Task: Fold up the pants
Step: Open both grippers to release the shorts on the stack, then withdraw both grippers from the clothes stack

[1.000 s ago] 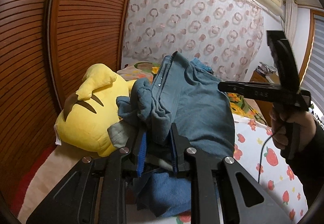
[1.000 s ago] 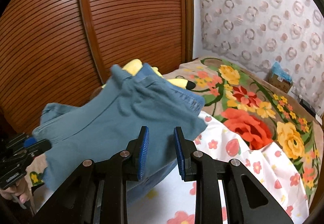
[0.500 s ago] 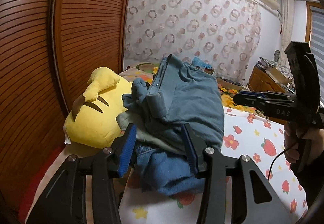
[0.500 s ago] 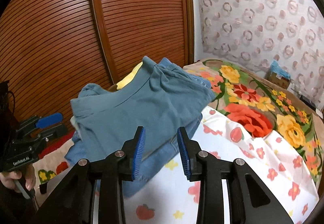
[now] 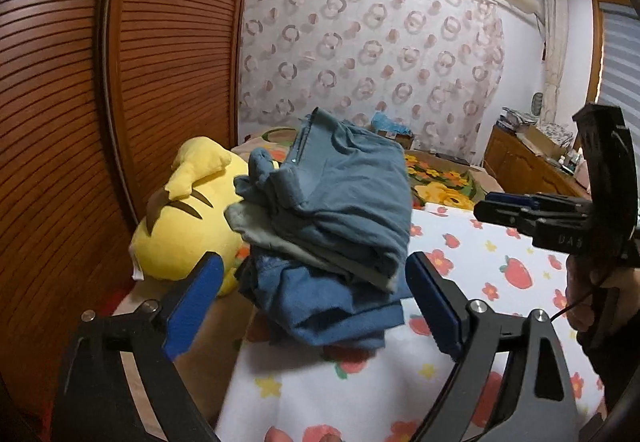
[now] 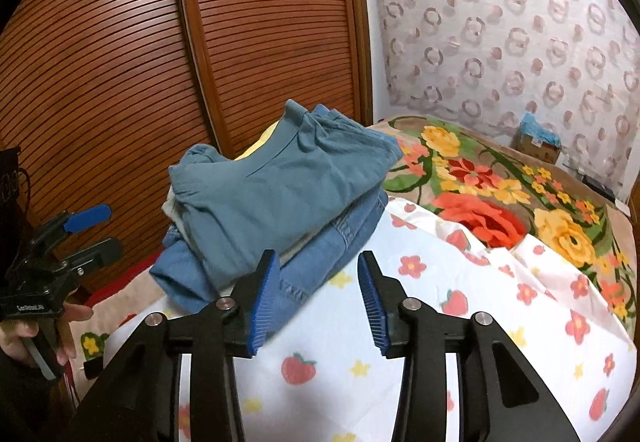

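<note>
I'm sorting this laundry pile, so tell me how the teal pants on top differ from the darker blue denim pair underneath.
The teal folded pants lie on top of the pile; the darker blue denim pants lie at the bottom, mostly covered. The teal pair is a smooth, greyish blue-green cloth; the denim pair is a deeper blue with visible stitched seams. The teal pair's waistband end looks bunched; the denim shows only its edges. Both are folded, on the flower-print sheet.

Folded pants (image 5: 344, 194) top a clothes stack (image 5: 320, 298) on the bed (image 5: 500, 282), plush toy (image 5: 188, 218) beside it at the bed's left edge.
</note>
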The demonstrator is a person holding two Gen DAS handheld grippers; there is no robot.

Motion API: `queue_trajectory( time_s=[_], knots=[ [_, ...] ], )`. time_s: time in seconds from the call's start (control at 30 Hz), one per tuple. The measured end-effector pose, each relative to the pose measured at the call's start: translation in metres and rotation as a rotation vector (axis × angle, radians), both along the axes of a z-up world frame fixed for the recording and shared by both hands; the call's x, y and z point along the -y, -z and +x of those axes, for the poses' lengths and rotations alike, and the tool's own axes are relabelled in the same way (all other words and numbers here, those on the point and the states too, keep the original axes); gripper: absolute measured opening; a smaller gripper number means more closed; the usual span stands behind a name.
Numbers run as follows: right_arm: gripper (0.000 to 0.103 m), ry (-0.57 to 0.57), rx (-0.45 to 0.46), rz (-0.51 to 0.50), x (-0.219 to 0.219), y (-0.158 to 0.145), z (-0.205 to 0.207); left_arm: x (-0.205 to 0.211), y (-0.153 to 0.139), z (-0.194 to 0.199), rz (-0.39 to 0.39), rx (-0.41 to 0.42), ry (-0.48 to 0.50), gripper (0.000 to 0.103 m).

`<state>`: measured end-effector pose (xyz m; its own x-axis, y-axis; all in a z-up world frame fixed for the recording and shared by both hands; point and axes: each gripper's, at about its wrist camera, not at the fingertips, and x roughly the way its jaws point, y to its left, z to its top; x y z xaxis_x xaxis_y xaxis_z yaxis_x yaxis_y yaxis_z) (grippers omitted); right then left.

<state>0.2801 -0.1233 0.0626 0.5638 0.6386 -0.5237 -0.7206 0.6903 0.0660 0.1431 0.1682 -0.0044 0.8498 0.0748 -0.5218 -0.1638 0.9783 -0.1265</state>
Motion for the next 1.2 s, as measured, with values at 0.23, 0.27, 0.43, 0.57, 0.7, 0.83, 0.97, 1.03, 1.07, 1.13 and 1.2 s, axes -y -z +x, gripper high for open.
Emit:
queue_trajectory(
  time_s=[0.23, 0.27, 0.43, 0.57, 0.7, 0.83, 0.97, 1.03, 1.07, 1.13, 1.2],
  knots=[
    [0.051, 0.022, 0.003, -0.001, 0.015, -0.001, -0.029, 0.01, 0.0, -0.014, -0.001, 0.006, 0.031, 0.102],
    [0.052, 0.023, 0.004, 0.0, 0.015, -0.001, -0.032, 0.012, 0.0, -0.016, 0.0, 0.007, 0.036, 0.102],
    [0.059, 0.049, 0.01, 0.008, 0.027, 0.0, -0.056, 0.022, 0.002, -0.027, 0.005, 0.016, 0.066, 0.102],
    [0.06, 0.085, 0.008, 0.009, 0.037, 0.003, -0.073, 0.03, 0.005, -0.033, 0.019, 0.006, 0.083, 0.102],
    [0.06, 0.12, 0.009, 0.013, 0.049, 0.006, -0.092, 0.039, 0.005, -0.038, 0.029, 0.007, 0.084, 0.102],
    [0.061, 0.145, 0.01, 0.017, 0.058, 0.009, -0.106, 0.045, 0.009, -0.042, 0.004, 0.005, 0.101, 0.102],
    [0.061, 0.17, 0.017, 0.012, 0.068, 0.009, -0.121, 0.055, 0.011, -0.046, 0.001, -0.002, 0.118, 0.102],
    [0.062, 0.185, 0.025, 0.011, 0.072, 0.008, -0.13, 0.061, 0.012, -0.048, 0.011, -0.005, 0.128, 0.102],
    [0.063, 0.19, 0.028, 0.011, 0.074, 0.008, -0.134, 0.064, 0.013, -0.049, 0.013, -0.007, 0.133, 0.102],
    [0.065, 0.209, 0.04, 0.009, 0.079, 0.009, -0.143, 0.069, 0.013, -0.052, 0.016, -0.01, 0.143, 0.102],
    [0.065, 0.234, 0.051, 0.001, 0.081, 0.01, -0.154, 0.076, 0.013, -0.054, 0.025, -0.013, 0.153, 0.102]
  ],
)
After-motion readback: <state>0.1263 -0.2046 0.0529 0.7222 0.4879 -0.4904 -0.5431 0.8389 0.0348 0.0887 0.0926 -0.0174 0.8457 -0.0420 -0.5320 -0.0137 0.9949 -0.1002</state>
